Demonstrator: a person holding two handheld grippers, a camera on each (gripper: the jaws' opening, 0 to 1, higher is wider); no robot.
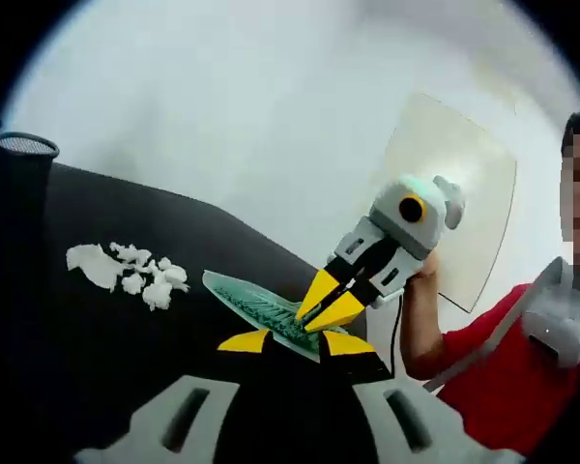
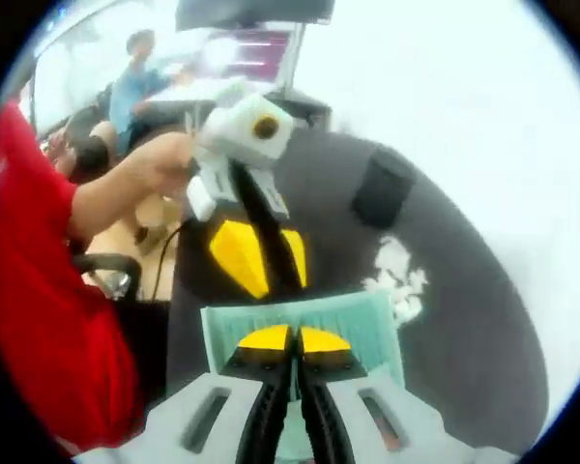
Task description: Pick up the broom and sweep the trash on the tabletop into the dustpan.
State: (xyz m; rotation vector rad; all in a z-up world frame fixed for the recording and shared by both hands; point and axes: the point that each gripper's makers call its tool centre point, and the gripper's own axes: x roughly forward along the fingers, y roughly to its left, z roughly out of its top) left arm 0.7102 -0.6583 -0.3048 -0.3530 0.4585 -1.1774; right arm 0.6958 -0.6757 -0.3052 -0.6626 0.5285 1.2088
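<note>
A flat teal broom (image 1: pixel 256 307) with a ribbed face is held just above the black tabletop (image 1: pixel 97 367). My right gripper (image 1: pixel 321 315) comes in from the right and is shut on its edge. In the right gripper view the same jaws (image 2: pixel 295 340) pinch the broom (image 2: pixel 367 329) with its fringed edge pointing away. My left gripper (image 1: pixel 296 342) is open, its yellow tips on either side of the broom's near end. From the right gripper view it (image 2: pixel 263 253) stands open just beyond the fringe. White crumpled trash (image 1: pixel 126 271) (image 2: pixel 396 275) lies on the table to one side.
A black mesh bin (image 1: pixel 24 150) stands at the table's far left, and shows as a dark block (image 2: pixel 382 188) past the trash. A person in a red shirt (image 1: pixel 503 377) holds the grippers. A pale board (image 1: pixel 454 184) leans against the wall.
</note>
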